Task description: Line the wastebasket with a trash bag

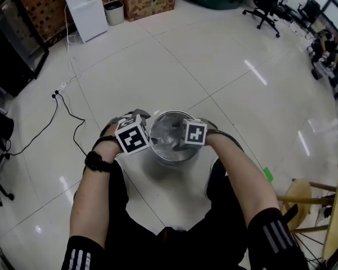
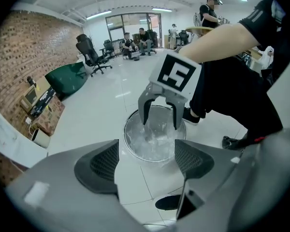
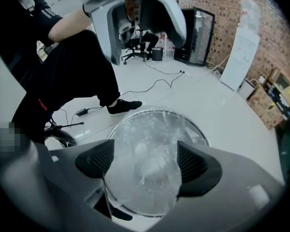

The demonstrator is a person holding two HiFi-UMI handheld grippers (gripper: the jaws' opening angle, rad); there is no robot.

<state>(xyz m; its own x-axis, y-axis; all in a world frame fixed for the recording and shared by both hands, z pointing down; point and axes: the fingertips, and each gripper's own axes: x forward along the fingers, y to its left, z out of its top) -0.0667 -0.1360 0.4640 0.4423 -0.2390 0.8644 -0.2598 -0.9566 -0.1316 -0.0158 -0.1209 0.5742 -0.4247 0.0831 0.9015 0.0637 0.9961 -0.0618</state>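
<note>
A round metal wastebasket (image 1: 172, 151) stands on the white tiled floor between the person's feet, with a clear trash bag (image 1: 170, 135) crumpled inside it. Both grippers hover just above its rim. In the left gripper view, my left gripper (image 2: 145, 161) is open with nothing between its pads, and the wastebasket (image 2: 130, 149) lies below. My right gripper (image 3: 142, 166) stands wide open right over the clear bag (image 3: 145, 178). The film bulges up into the gap, and I cannot tell whether it touches the pads. From the left gripper view, the right gripper (image 2: 159, 124) shows spread fingers over the bag.
A cable (image 1: 67, 114) runs across the floor at the left. A white water dispenser (image 1: 85, 7), a small bin (image 1: 114, 12) and cardboard boxes (image 1: 149, 3) stand at the back. A wooden stool (image 1: 310, 201) is close on the right. Office chairs (image 1: 265, 4) stand farther off.
</note>
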